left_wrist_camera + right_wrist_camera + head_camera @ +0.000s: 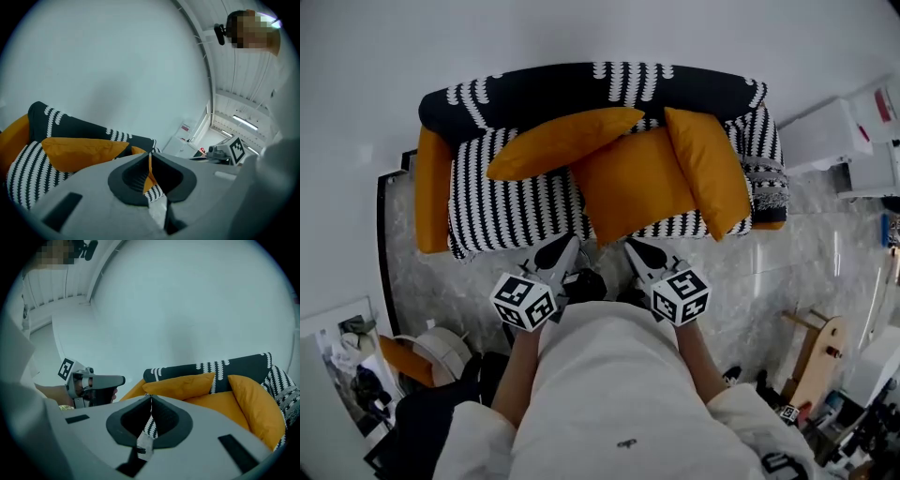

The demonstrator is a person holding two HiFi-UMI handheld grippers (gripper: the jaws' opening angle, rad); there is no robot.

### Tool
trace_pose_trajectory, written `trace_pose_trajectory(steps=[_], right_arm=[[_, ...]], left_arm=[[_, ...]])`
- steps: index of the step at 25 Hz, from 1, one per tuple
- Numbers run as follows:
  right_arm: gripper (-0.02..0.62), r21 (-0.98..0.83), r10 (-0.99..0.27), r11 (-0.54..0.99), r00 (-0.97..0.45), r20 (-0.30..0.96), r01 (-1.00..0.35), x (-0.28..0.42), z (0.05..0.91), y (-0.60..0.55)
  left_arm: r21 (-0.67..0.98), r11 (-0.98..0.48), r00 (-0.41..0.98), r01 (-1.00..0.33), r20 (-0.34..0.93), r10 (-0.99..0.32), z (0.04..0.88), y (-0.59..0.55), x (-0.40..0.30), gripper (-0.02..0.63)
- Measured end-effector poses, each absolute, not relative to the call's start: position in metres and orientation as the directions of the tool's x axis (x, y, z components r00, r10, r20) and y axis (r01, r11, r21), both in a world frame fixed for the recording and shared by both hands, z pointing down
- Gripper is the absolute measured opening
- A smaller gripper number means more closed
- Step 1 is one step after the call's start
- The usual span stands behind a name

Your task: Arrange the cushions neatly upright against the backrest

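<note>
Orange and slumped sideways, the left cushion rests along the backrest of the striped sofa; the middle cushion lies flat on the seat and the right cushion leans askew. By my judgement all the arranging is left to do. The left gripper and right gripper hover near the seat's front edge, jaws pressed together on nothing.

3 plain orange cushions sit on the sofa's black-and-white patterned seat. The left cushion leans slanted along the dark backrest. The middle cushion lies flat, reaching the seat's front edge. The right cushion stands tilted on edge, overlapping the middle cushion's right side.
</note>
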State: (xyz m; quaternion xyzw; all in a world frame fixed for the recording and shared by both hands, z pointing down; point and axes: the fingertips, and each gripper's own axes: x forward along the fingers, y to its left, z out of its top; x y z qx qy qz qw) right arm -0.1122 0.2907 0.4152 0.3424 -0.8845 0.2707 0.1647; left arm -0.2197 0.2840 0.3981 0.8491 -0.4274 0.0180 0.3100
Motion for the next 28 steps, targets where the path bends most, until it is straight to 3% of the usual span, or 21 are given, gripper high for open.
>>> trace_pose_trajectory(steps=[6,14,28], right_arm=[[0.008,-0.361,-0.508,0.601,-0.689,0.516,-0.713,-0.137,0.420,0.287],[0.009,-0.368,-0.499,0.540,-0.640,0.585,-0.757,-0.104,0.431,0.280],[0.009,-0.404,-0.390,0.706,-0.795,0.465,-0.582,-0.108,0.414,0.147]], left_arm=[[0.514,-0.481,0.675,-0.710,0.304,-0.672,0.406,0.271,-0.246,0.028],[0.564,-0.447,0.678,-0.695,0.307,-0.668,0.418,0.238,-0.241,0.028],[0.477,-0.311,0.520,-0.822,0.408,-0.750,0.406,0.163,-0.204,0.028]])
